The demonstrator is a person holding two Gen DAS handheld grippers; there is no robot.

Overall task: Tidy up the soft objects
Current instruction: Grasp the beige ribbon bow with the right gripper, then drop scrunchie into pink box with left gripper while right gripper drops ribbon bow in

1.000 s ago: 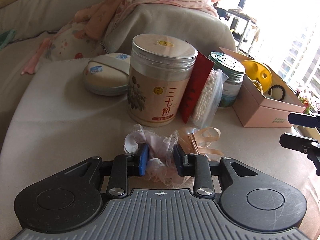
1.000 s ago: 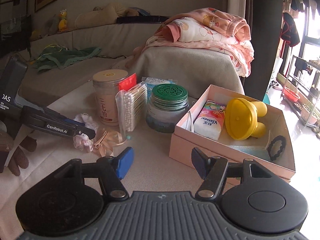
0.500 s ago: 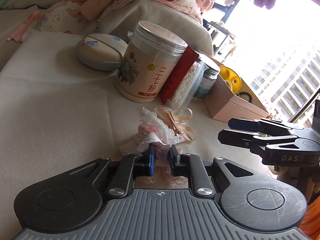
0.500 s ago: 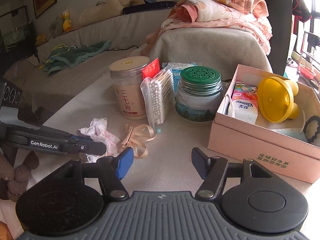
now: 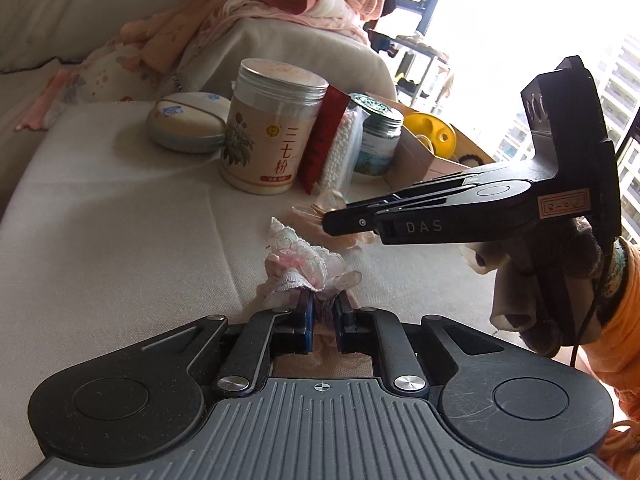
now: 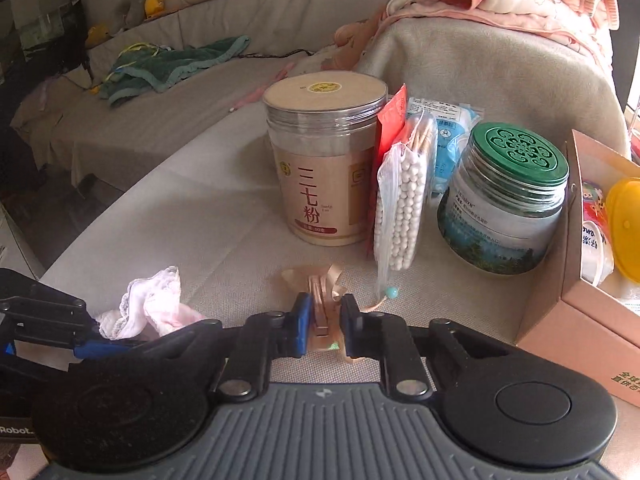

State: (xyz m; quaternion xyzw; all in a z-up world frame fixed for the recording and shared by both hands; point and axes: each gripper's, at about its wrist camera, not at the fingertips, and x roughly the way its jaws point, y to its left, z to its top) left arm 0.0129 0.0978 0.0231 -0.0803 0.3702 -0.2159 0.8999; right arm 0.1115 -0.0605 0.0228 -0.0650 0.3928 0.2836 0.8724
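My left gripper (image 5: 323,314) has its fingers nearly closed, pinched on the pink lace scrunchie (image 5: 298,266). The scrunchie bunches out past the fingertips, low over the beige bench (image 5: 120,240); I can't tell if it touches the cloth.

My right gripper (image 6: 324,320) also has its fingers drawn close together, clamped on the tan ribbon bow clip (image 6: 320,300), which sits on the bench just in front of the bag of cotton swabs (image 6: 404,208). The left view shows the right gripper (image 5: 344,222) side-on, its tip down at the bow, just beyond the scrunchie.

Behind them, in a row: a beige powder jar (image 6: 326,160), a red packet (image 6: 390,120), the swabs, and a green-lidded glass jar (image 6: 508,200). The pink cardboard box (image 6: 572,280) stands just right of the glass jar, with a yellow plastic item (image 6: 624,224) inside.
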